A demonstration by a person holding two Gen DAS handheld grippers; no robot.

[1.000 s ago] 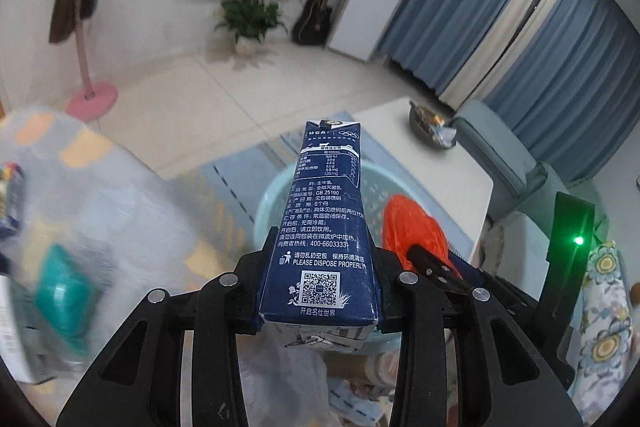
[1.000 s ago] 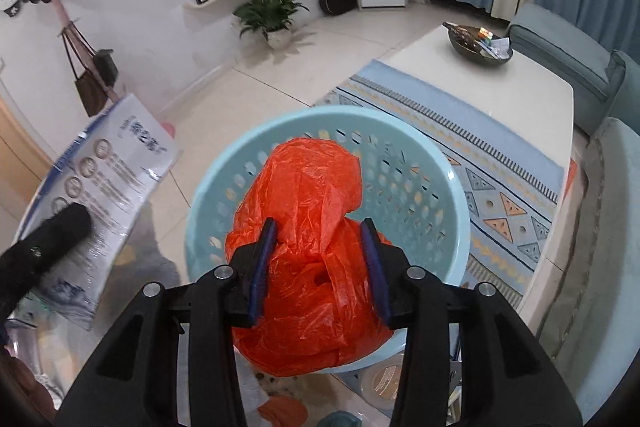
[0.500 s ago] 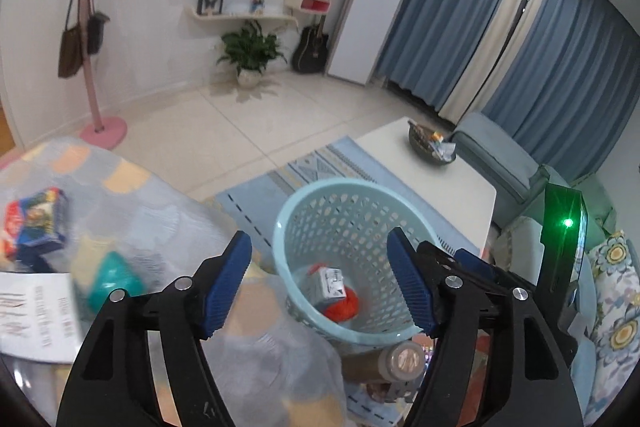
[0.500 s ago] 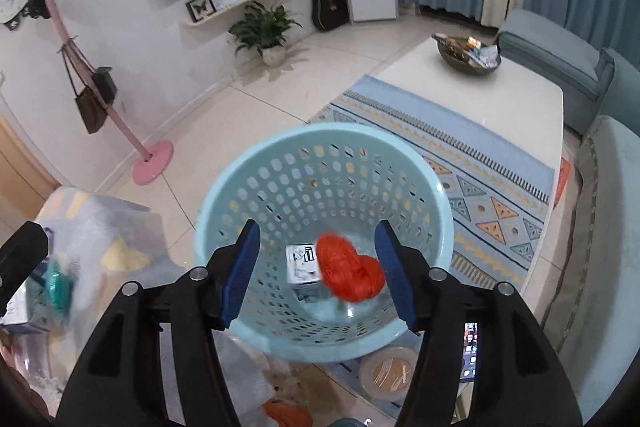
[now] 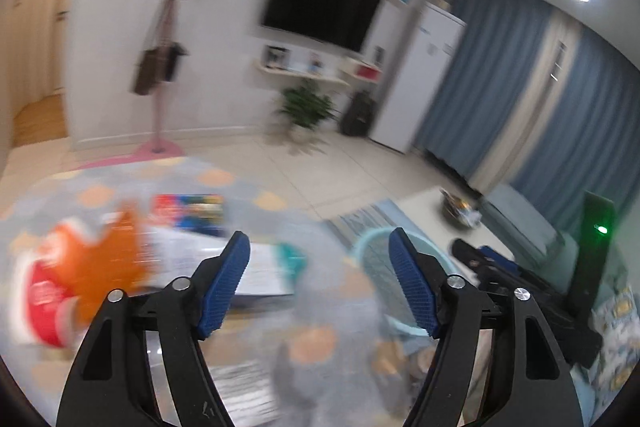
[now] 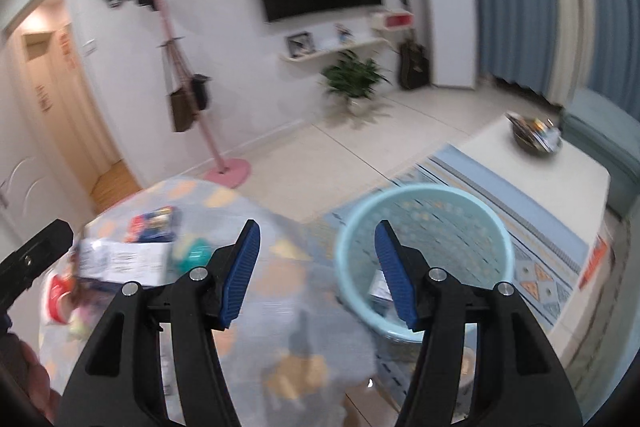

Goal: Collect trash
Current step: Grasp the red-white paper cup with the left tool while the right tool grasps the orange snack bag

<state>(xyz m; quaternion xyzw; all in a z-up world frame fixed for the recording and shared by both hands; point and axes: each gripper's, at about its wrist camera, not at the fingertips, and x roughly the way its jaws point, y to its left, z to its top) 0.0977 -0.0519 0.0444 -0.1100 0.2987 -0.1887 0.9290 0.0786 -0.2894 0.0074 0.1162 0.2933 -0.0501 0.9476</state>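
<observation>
Looking along the left tool (image 5: 318, 285), its blue pads stand apart and its jaws are opening, with nothing between them; the right tool (image 6: 316, 275) is likewise spread and empty. Both hang above the round glass worktop with its pale orange-spotted cover (image 6: 280, 291), so the next pick looks likely to be from the litter that lies ahead and to the left of each tool.

Nearest the left tool, and just left of its left pad in the left wrist view, is a crumpled orange and red plastic wrapper (image 5: 86, 277), blurred; its outline cannot be read well enough to give a long axis. Beyond it lies a flat white printed paper packet (image 6: 124, 261), long side running roughly left to right, then a small teal object (image 6: 198, 255) and a red and blue snack packet (image 6: 154, 225) farther back. The left tool appears the nearer of the two to this cluster; in the right wrist view its black body (image 6: 30, 261) sits at the left edge, beside the same litter.

The light blue perforated plastic basket (image 6: 424, 251) stands on the floor to the right of the worktop, below the right tool, with a small carton (image 6: 380, 285) inside. Nothing blocks the way between the litter and the basket, though the worktop edge lies between them.

Farther off are a patterned rug (image 6: 540, 259), a white coffee table (image 6: 560, 179) and a pink coat stand (image 6: 188, 99).
</observation>
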